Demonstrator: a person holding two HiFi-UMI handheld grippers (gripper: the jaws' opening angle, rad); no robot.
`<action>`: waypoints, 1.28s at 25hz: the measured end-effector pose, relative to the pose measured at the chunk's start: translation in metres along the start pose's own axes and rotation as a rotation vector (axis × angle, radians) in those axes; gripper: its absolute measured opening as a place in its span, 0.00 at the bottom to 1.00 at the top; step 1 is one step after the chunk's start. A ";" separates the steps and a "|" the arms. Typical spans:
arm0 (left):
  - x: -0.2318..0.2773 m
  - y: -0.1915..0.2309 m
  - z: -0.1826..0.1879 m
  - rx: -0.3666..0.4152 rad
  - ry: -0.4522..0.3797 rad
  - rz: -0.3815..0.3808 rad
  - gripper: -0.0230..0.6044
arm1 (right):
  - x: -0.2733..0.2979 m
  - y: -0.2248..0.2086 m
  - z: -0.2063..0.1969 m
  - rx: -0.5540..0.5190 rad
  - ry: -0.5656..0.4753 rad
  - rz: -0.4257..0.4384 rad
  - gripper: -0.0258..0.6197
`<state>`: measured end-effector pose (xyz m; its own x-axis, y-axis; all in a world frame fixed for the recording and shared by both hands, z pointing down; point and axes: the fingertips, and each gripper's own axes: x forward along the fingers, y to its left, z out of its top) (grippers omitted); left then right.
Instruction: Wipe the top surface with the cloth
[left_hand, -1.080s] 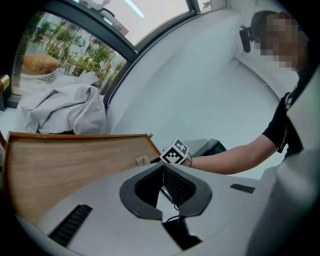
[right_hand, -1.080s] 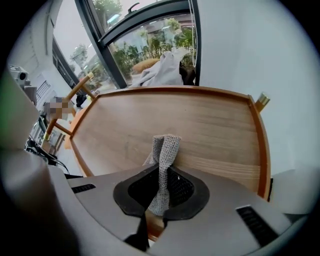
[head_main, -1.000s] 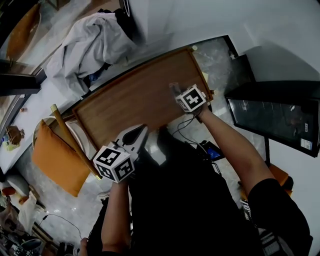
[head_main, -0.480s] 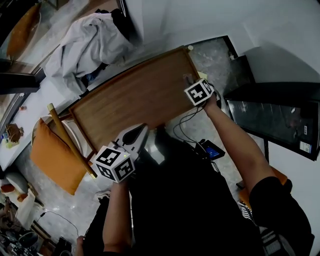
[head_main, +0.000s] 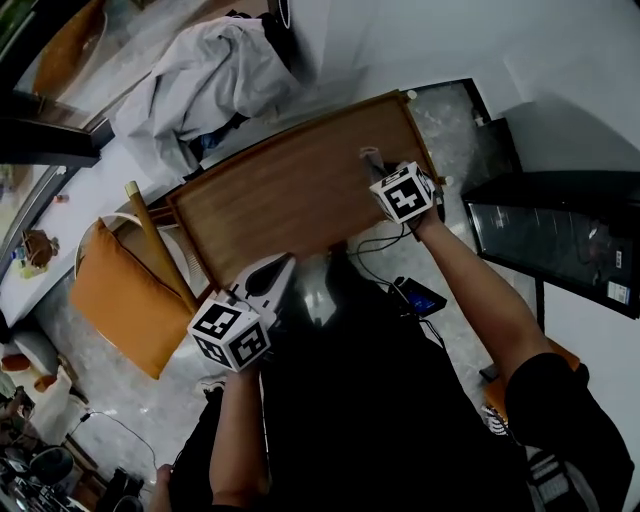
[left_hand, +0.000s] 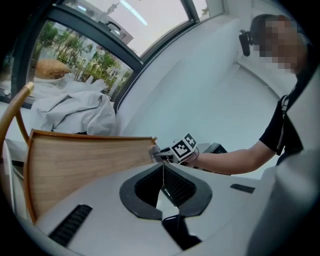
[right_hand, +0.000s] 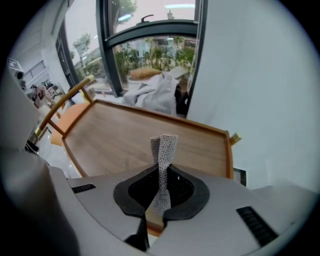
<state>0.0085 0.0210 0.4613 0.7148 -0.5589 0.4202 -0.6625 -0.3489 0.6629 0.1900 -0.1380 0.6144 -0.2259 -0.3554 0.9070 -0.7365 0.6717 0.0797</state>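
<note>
Wiping pass, I judge | my right gripper (right_hand: 161, 175) clamped on cloth (right_hand: 164, 147), free end over right end of surface (right_hand: 110, 140) for contact | my left gripper (left_hand: 162, 176) closed, empty, parked off near edge, clear.

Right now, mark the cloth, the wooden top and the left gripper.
cloth (right_hand: 164, 160), right gripper view, middle of the strip.
wooden top (head_main: 280, 200), head view, bare centre.
left gripper (left_hand: 162, 170), left gripper view, between its shut fingertips.

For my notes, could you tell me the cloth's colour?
The cloth is speckled grey, seen best in the right gripper view.
</note>
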 end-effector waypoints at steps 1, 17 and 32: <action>-0.011 0.004 -0.002 -0.002 -0.001 0.003 0.06 | -0.002 0.022 0.012 -0.008 -0.026 0.030 0.10; -0.164 0.048 -0.061 -0.030 -0.009 0.025 0.06 | 0.035 0.409 0.086 -0.060 -0.045 0.546 0.10; -0.179 0.040 -0.096 -0.048 0.036 -0.023 0.06 | 0.075 0.426 0.059 -0.147 0.077 0.410 0.10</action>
<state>-0.1249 0.1793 0.4723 0.7376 -0.5239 0.4261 -0.6352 -0.3242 0.7010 -0.1783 0.0830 0.6920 -0.4286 0.0055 0.9035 -0.4963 0.8341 -0.2405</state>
